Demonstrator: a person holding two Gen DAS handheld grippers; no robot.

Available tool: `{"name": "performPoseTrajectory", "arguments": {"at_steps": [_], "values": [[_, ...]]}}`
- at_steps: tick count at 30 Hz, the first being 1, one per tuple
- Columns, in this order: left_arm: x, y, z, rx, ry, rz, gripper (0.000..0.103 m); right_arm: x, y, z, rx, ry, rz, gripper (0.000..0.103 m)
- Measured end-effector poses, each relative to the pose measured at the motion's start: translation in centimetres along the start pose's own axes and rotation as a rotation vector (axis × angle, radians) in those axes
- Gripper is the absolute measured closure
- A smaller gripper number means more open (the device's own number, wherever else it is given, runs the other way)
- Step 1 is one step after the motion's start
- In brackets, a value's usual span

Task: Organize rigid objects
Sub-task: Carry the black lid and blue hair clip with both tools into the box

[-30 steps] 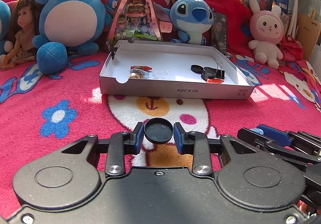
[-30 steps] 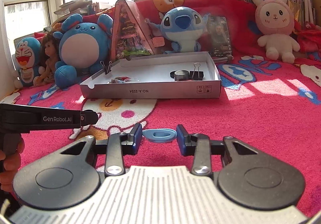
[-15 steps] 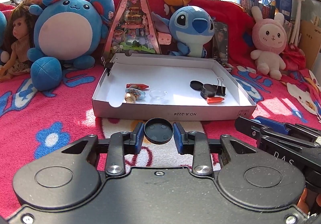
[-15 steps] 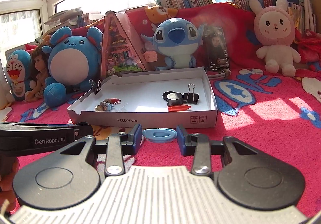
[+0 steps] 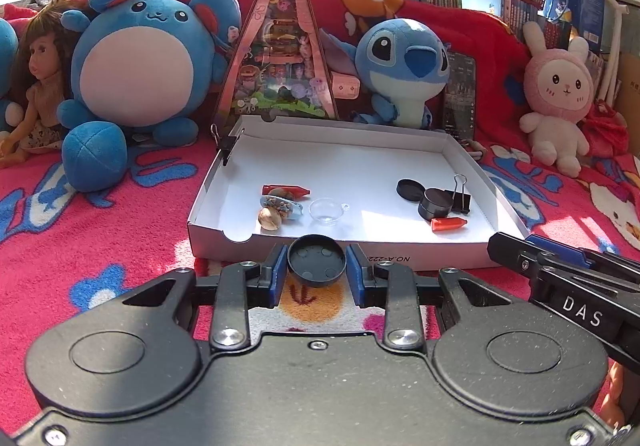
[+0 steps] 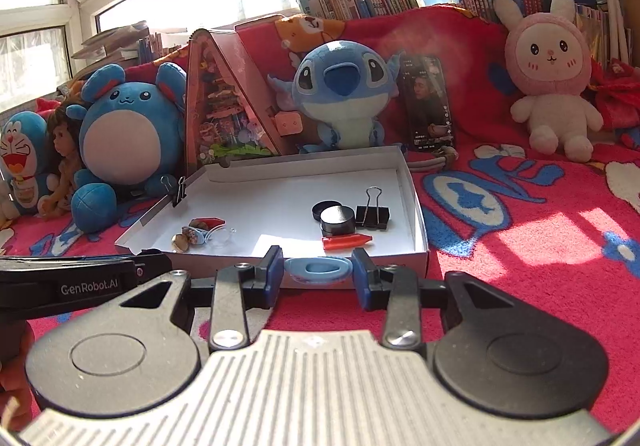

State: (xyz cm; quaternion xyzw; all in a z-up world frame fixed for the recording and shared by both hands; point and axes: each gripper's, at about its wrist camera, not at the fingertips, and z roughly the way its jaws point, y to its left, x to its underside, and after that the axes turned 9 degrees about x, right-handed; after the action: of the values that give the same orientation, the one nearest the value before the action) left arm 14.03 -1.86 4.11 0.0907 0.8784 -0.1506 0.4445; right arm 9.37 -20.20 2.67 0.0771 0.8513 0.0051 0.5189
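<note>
My left gripper (image 5: 317, 270) is shut on a round black lid (image 5: 316, 260), held just before the front wall of a shallow white box (image 5: 400, 256). My right gripper (image 6: 318, 274) is shut on a flat light-blue oval piece (image 6: 318, 269), also at the box's front wall (image 6: 400, 264). Inside the box lie a black tin (image 5: 434, 203), a black cap (image 5: 410, 189), a binder clip (image 5: 461, 198), two red crayons (image 5: 448, 224), a clear dish (image 5: 327, 211) and small trinkets (image 5: 276, 210). The right gripper's body shows at the left wrist view's right edge.
The box sits on a red patterned blanket (image 5: 120, 238). Behind it stand a triangular toy case (image 5: 280, 58), blue plush toys (image 5: 140, 66), a Stitch plush (image 5: 404, 66), a doll (image 5: 36, 86), a pink bunny (image 5: 560, 94) and a phone (image 6: 428, 102). Books line the window sill.
Both grippers have moved toward the white box and slightly up, each still holding its piece. The box now looks larger and closer in both views.
</note>
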Motion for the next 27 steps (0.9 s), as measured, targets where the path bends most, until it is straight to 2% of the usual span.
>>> {"name": "performPoseTrajectory", "arguments": {"at_steps": [11,19,23,27], "values": [[-1.9,0.7,1.8,-0.017,-0.009,-0.012,0.073,-1.4,-0.1,1.7,0.009,0.006,-0.009,0.061],[-4.0,1.2,3.7,-0.022,0.004,0.006,0.073,-3.7,0.0,3.9,0.004,0.017,0.000,0.061],[-5.0,1.6,4.5,0.008,0.016,-0.016,0.073,-4.9,0.1,5.0,-0.003,0.027,0.001,0.061],[-6.0,1.3,5.2,0.033,0.018,0.022,0.073,-5.9,0.4,6.0,-0.001,0.039,-0.017,0.061]]}}
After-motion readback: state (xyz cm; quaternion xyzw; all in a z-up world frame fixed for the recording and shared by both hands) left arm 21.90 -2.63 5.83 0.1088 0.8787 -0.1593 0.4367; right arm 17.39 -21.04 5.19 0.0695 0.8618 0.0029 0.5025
